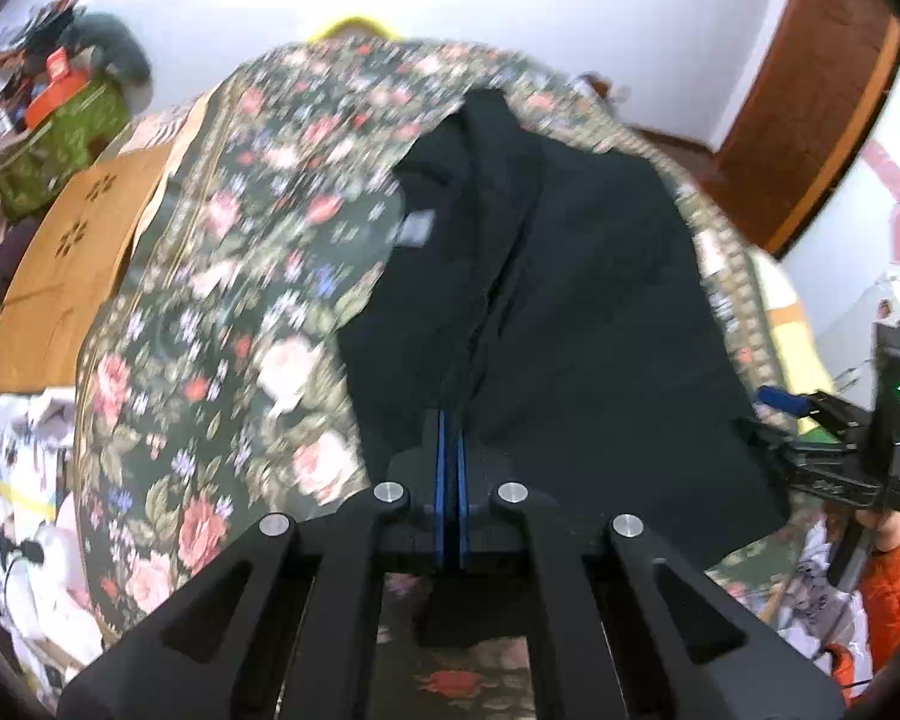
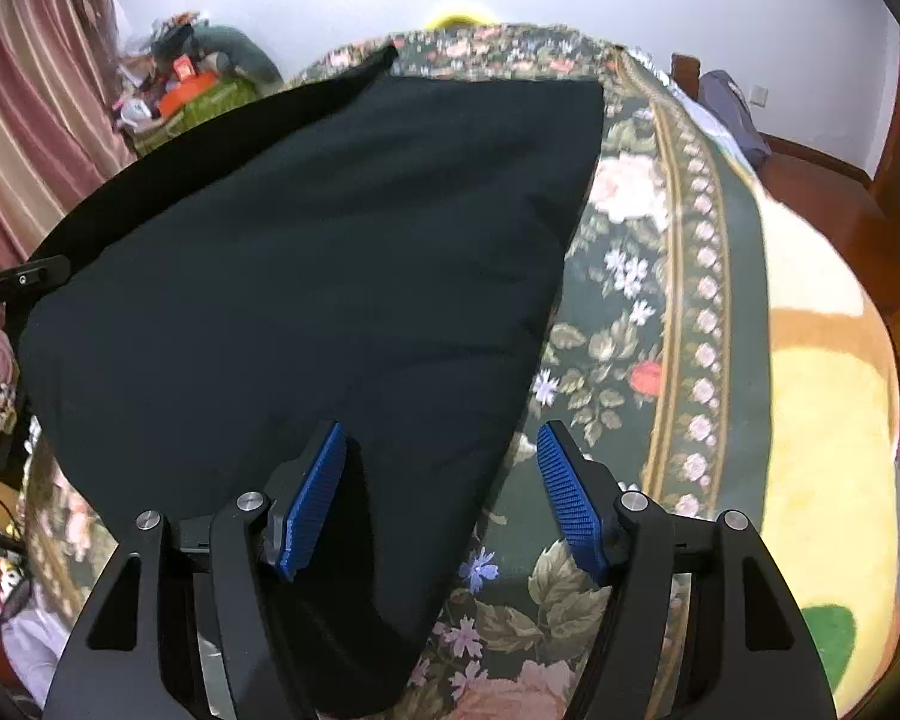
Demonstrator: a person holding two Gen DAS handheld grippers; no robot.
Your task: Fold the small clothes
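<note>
A black garment (image 1: 570,300) lies on a dark floral bedspread (image 1: 222,276). A small grey label (image 1: 417,228) shows on it. My left gripper (image 1: 452,420) is shut on a raised fold of the garment, which runs up from between its blue pads. In the right wrist view the garment (image 2: 306,300) spreads flat and wide. My right gripper (image 2: 441,468) is open, its blue pads (image 2: 315,498) on either side of the garment's right edge, low over the cloth. The right gripper's body also shows at the right edge of the left wrist view (image 1: 840,450).
A brown cardboard box (image 1: 66,276) lies left of the bed. A green bag with clutter (image 1: 60,138) sits beyond it. A yellow blanket (image 2: 822,420) covers the bed's right side. A pink curtain (image 2: 36,120) hangs at left. A wooden door (image 1: 810,120) stands at right.
</note>
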